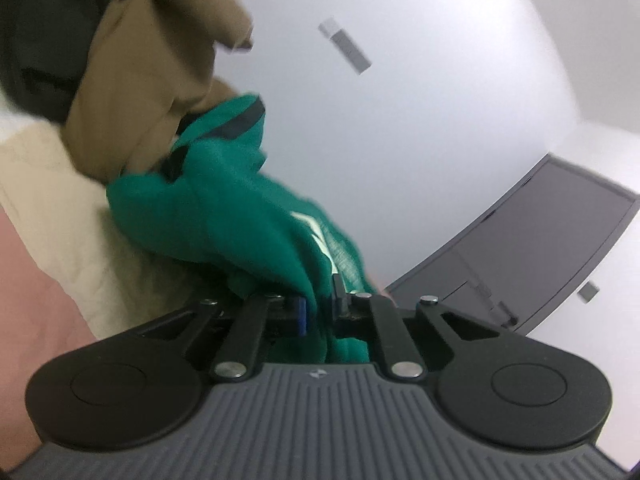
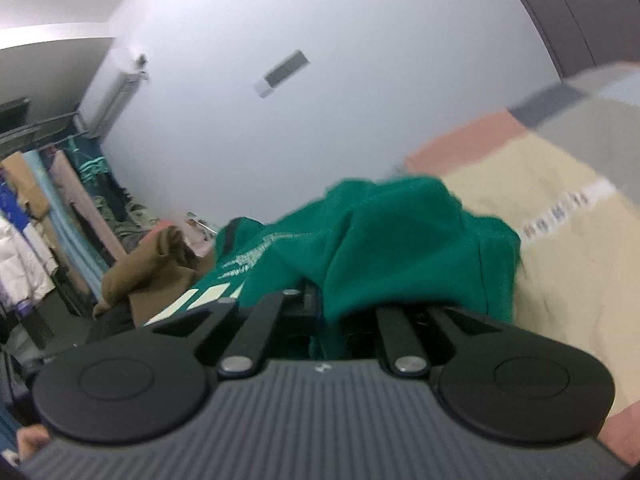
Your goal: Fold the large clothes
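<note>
A green garment (image 1: 224, 208) with pale printed stripes lies bunched on a cream quilt (image 1: 48, 184). In the left wrist view my left gripper (image 1: 320, 308) is shut on a fold of the green cloth, which runs down between the blue pads. The same green garment (image 2: 384, 232) fills the middle of the right wrist view. There my right gripper (image 2: 332, 312) is shut on another fold, and the cloth drapes over the fingertips and hides them. A brown garment (image 1: 152, 80) lies behind the green one.
The quilt (image 2: 560, 240) has cream, pink and grey patches. A white wall (image 1: 400, 120) stands behind, with a grey door (image 1: 540, 256) at the right. The brown garment (image 2: 148, 268) lies at the left near a rack of hanging clothes (image 2: 36, 216) under an air conditioner (image 2: 112, 92).
</note>
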